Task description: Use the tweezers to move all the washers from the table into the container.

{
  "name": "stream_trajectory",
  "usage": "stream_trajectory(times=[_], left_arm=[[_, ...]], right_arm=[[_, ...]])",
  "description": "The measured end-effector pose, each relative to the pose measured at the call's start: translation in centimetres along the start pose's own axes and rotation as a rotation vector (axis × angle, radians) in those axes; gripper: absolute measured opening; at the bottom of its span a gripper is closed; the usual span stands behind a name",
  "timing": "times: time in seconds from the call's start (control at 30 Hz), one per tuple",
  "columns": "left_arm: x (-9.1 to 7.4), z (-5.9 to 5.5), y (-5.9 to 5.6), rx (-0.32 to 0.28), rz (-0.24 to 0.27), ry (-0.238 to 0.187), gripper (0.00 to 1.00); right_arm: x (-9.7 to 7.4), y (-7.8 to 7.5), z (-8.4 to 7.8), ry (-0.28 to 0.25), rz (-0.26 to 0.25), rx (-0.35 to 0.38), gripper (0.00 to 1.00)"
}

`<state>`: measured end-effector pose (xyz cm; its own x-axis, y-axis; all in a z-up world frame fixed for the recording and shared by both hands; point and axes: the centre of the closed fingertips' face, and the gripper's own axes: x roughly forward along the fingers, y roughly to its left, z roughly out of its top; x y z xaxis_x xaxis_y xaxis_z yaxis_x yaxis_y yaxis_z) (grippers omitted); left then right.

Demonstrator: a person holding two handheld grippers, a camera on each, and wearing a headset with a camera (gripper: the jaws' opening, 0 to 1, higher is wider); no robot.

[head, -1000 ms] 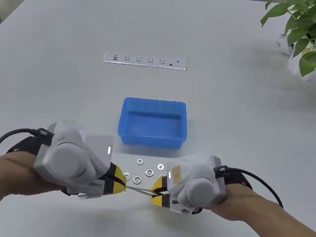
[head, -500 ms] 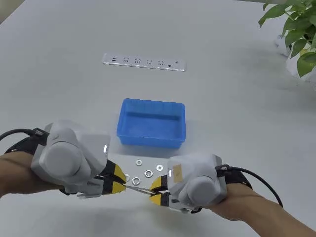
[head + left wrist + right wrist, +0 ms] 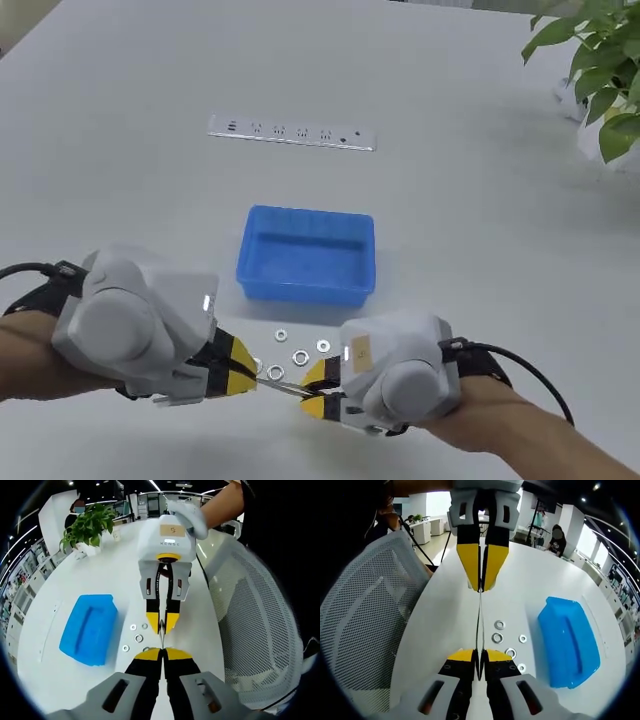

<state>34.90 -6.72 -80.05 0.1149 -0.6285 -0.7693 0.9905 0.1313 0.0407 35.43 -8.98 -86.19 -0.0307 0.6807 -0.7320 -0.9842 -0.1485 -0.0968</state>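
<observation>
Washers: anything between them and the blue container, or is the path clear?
Nothing visible. The washers lie on bare table just in front of the blue container, whose near wall is the only thing to clear. The tweezers sit on their near side, not in the path.

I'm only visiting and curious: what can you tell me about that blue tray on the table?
The blue container is a shallow rectangular tray, plastic by its look, with rounded corners and a raised rim. It sits flat on the white table, open side up, and its inside looks empty. Nothing touches it: the washers lie on the table just in front of it, nearer the person, and a white power strip lies farther behind it.
</observation>
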Motion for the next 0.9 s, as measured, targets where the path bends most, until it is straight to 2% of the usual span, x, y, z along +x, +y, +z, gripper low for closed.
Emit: stream_trajectory(times=[0.27,0.57,0.9], left_arm=[[-0.9,1.6,0.3,0.004,0.020,-0.046,0.05],[-1.0,3.6,0.2,0.027,0.027,-0.083,0.05],[-0.1,4.2,-0.1,0.039,0.010,-0.087,0.05]], right_arm=[[-0.1,-0.4,0.7,-0.021,-0.012,0.003,0.09],[0.0,-0.6,1.4,-0.046,-0.022,0.016,0.10],[0.6,0.1,1.3,-0.049,-0.004,0.025,0.11]])
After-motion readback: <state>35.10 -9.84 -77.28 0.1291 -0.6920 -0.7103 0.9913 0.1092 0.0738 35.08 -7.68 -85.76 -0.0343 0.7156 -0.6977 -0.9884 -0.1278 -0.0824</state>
